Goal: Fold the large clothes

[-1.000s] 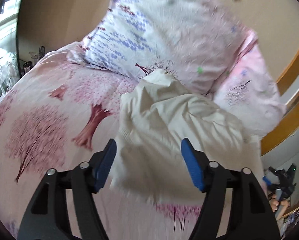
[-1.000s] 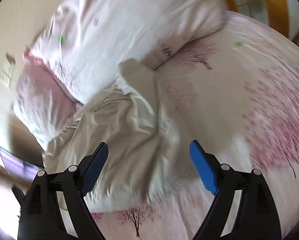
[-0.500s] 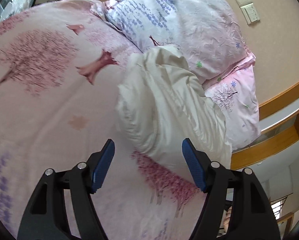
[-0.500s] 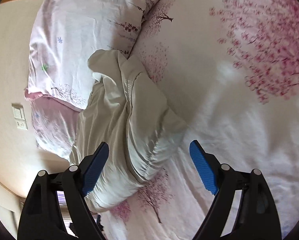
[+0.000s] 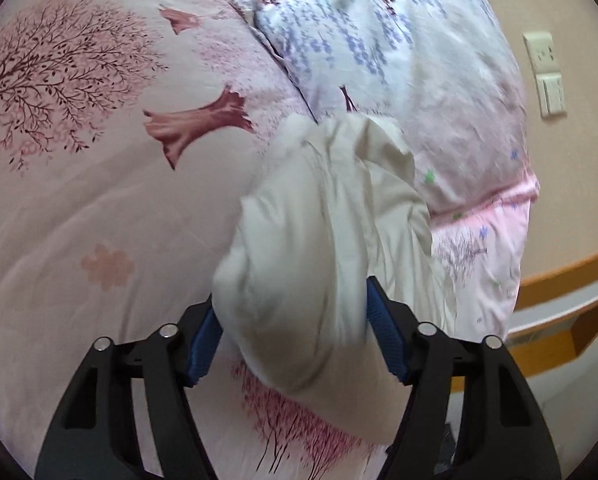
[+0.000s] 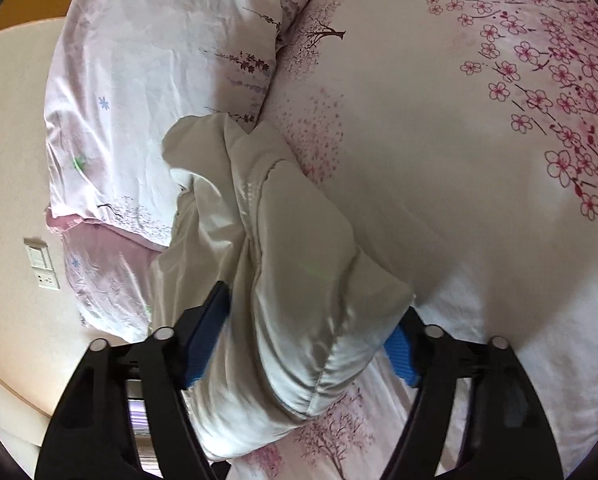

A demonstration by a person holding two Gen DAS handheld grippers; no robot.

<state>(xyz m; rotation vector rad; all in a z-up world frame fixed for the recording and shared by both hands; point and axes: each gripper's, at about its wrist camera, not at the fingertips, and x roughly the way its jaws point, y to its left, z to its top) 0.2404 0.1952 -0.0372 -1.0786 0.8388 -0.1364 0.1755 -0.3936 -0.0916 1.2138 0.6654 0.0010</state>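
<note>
A cream garment (image 5: 323, 240) lies bunched on the bed, its far end resting against the pillows. My left gripper (image 5: 293, 336) is open, and a thick fold of the garment sits between its blue pads (image 5: 387, 340). In the right wrist view the same cream garment (image 6: 299, 272) fills the gap of my right gripper (image 6: 303, 352), which is also open, with blue pads (image 6: 399, 352) on either side of the bundle. Neither gripper is closed on the cloth.
The bed cover (image 5: 79, 200) is pale pink with tree and blossom prints. Two floral pillows (image 5: 399, 60) lean on the beige wall, seen too in the right wrist view (image 6: 159, 60). Wall sockets (image 5: 547, 72) and a wooden bed frame (image 5: 571, 272) are at the right.
Both grippers have moved forward and down onto the garment, so the cloth now sits between the jaws of each. Both stay open.
</note>
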